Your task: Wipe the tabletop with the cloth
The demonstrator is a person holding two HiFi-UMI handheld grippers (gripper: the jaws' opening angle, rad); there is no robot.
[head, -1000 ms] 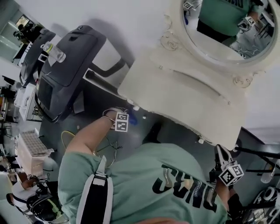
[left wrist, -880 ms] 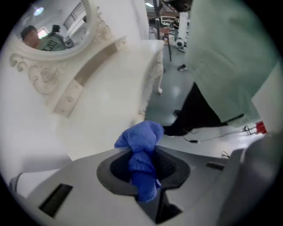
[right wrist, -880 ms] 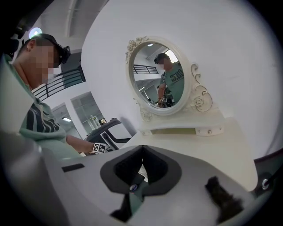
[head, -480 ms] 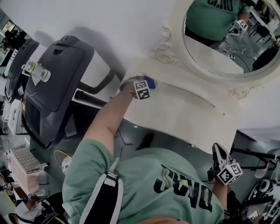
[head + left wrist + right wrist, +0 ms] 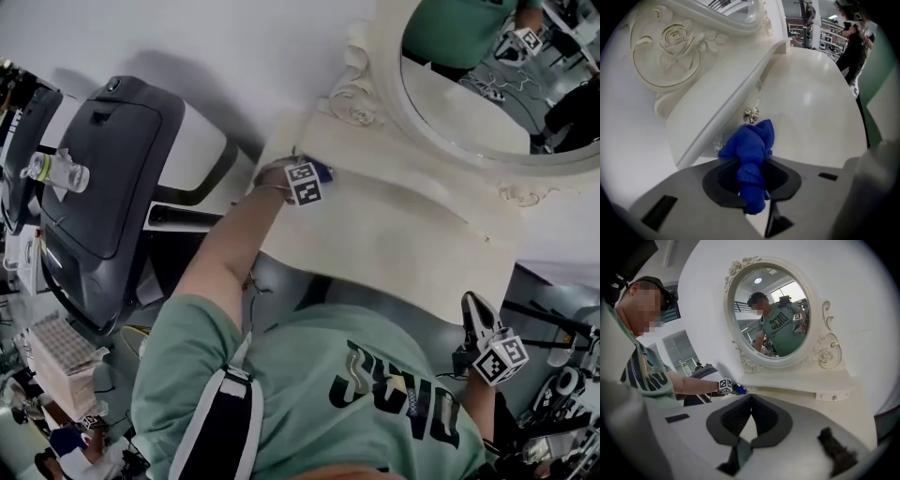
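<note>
A cream dressing table [image 5: 403, 239] with an oval mirror [image 5: 487, 94] stands against the wall. My left gripper [image 5: 314, 173] is at the tabletop's far left corner, shut on a bunched blue cloth [image 5: 751, 154] that pokes out ahead of the jaws, close to a small metal drawer knob [image 5: 751, 114]. The cloth [image 5: 322, 171] rests on the tabletop [image 5: 815, 108] beside the raised shelf. My right gripper [image 5: 473, 323] hangs off the table's near right edge, jaws together with nothing between them [image 5: 749, 423].
A dark treadmill [image 5: 98, 197] with a clear bottle [image 5: 56, 171] on it stands left of the table. A carved scroll [image 5: 670, 51] of the mirror frame rises just left of the cloth. Cluttered shelves and stands crowd the left and lower right.
My left gripper lifted the blue cloth from below the table's front edge up onto the tabletop's far left corner. The right gripper stayed by the near right edge.
</note>
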